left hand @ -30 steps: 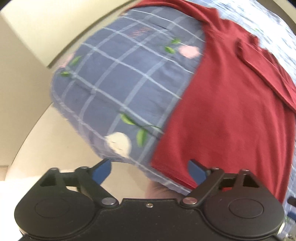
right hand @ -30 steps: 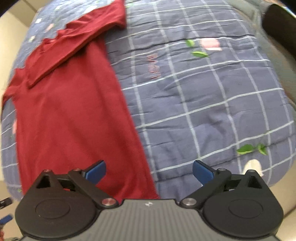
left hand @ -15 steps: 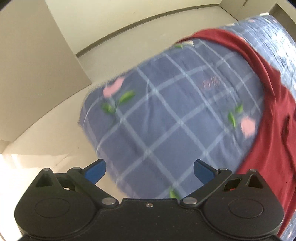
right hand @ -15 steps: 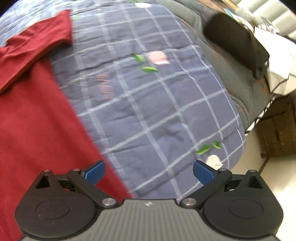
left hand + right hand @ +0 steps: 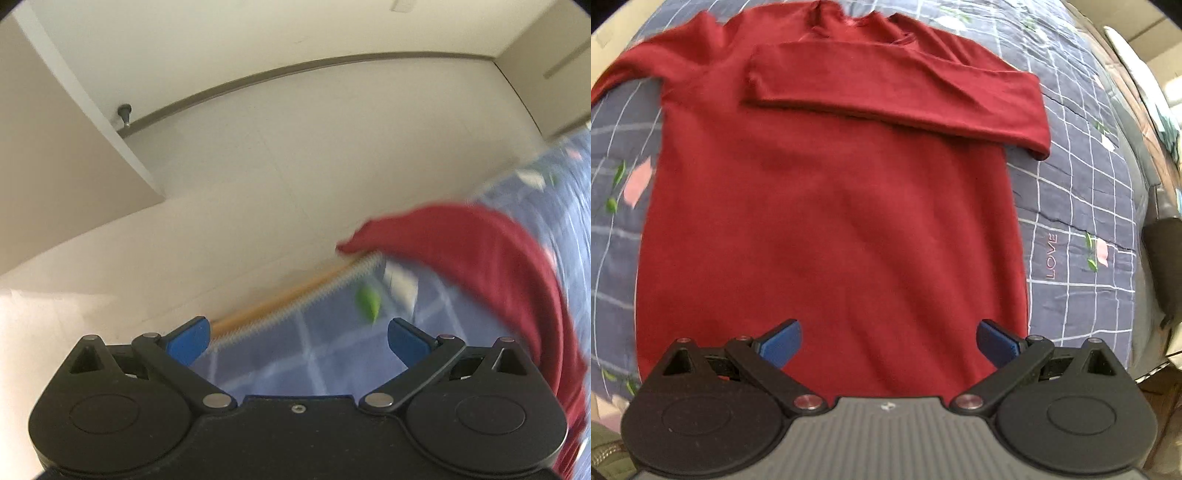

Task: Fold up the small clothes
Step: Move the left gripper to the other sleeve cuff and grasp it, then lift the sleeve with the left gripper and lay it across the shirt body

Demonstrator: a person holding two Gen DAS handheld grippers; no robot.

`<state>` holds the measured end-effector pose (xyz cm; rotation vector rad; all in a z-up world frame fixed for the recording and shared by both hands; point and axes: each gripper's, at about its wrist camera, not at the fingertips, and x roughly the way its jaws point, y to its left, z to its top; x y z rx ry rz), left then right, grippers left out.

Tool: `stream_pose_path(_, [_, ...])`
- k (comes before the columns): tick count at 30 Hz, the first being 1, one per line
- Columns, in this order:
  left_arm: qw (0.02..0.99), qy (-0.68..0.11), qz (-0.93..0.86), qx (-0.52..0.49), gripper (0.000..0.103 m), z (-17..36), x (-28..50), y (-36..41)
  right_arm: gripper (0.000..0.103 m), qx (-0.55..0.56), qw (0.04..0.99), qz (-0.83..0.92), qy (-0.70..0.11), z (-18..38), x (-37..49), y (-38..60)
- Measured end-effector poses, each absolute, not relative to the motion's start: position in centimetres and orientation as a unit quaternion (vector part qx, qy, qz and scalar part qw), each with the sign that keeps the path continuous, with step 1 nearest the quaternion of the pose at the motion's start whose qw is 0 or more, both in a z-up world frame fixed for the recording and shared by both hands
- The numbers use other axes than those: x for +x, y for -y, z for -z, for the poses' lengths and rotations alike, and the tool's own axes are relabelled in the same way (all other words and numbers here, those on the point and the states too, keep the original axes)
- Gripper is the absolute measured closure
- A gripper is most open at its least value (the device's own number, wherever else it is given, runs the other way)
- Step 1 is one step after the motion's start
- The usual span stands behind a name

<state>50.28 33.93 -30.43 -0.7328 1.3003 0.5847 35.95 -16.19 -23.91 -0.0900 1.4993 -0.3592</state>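
from my left wrist view the left gripper (image 5: 297, 338) has its blue pads spread wide with nothing between them. it points past the edge of the bed, so i mostly see pale floor (image 5: 258, 192) and a wall (image 5: 221, 48) with a dark baseboard. the blue checked bedspread (image 5: 332, 354) fills the space under the jaws, its fringed edge running up to the right. a blurred red sleeve end (image 5: 461, 240) of the shirt hangs over that edge on the right side of the view.

from my right wrist view the right gripper (image 5: 888, 338) is likewise wide apart and holds nothing. it sits above the lower hem of the red long-sleeved shirt (image 5: 831, 221), which lies flat on the bedspread (image 5: 1078, 206). the sleeve on the right (image 5: 894, 88) is folded across the chest, its cuff reaching left of centre. the other sleeve stretches out to the upper left. a small "love" lettering (image 5: 1051, 256) shows on the bedspread right of the shirt.
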Motion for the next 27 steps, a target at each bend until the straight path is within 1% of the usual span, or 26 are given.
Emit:
stream_pose_path(8, [0.665,-0.567,-0.271,-0.403,0.001,34.4,55.9,-36.1,0.0,-0.023,0.669,0.229,-0.707,24.6,33.8,17.4])
stream_pose_path(16, [0.6,-0.581,-0.263,-0.483,0.002,38.2,58.2,-36.3,0.0,-0.024,0.659,0.233,-0.714,25.2,33.8,16.9])
stream_pose_path(17, [0.589,-0.587,-0.258,-0.492,0.003,38.6,58.5,-36.1,0.0,-0.023,0.658,0.23,-0.717,25.4,34.1,16.9])
stream_pose_path(19, [0.583,-0.592,-0.258,-0.493,0.009,38.9,58.7,-35.7,0.0,-0.026,0.658,0.223,-0.718,25.4,34.7,16.0])
stream_pose_path(20, [0.589,-0.586,-0.261,-0.491,0.017,38.7,58.9,-35.6,0.0,-0.03,0.661,0.218,-0.717,25.2,35.0,15.6])
stream_pose_path(21, [0.596,-0.577,-0.26,-0.493,0.031,38.5,58.9,-35.6,0.0,-0.036,0.665,0.214,-0.715,25.1,35.2,15.3])
stream_pose_path(22, [0.602,-0.568,-0.258,-0.499,0.037,38.4,59.0,-35.7,0.0,-0.043,0.669,0.21,-0.712,25.0,35.6,15.2])
stream_pose_path(24, [0.61,-0.548,-0.256,-0.511,0.072,38.1,59.0,-36.1,0.0,-0.051,0.676,0.207,-0.706,24.7,36.0,15.0])
stream_pose_path(25, [0.614,-0.541,-0.257,-0.514,0.078,37.8,58.9,-36.4,0.0,-0.051,0.678,0.206,-0.704,24.7,36.2,15.0])
stream_pose_path(26, [0.619,-0.535,-0.26,-0.513,0.09,37.5,59.1,-36.5,0.0,-0.05,0.679,0.205,-0.703,24.7,36.4,15.0])
stream_pose_path(27, [0.628,-0.526,-0.257,-0.512,0.095,37.2,59.1,-36.6,0.0,-0.049,0.679,0.205,-0.703,24.7,36.6,15.0])
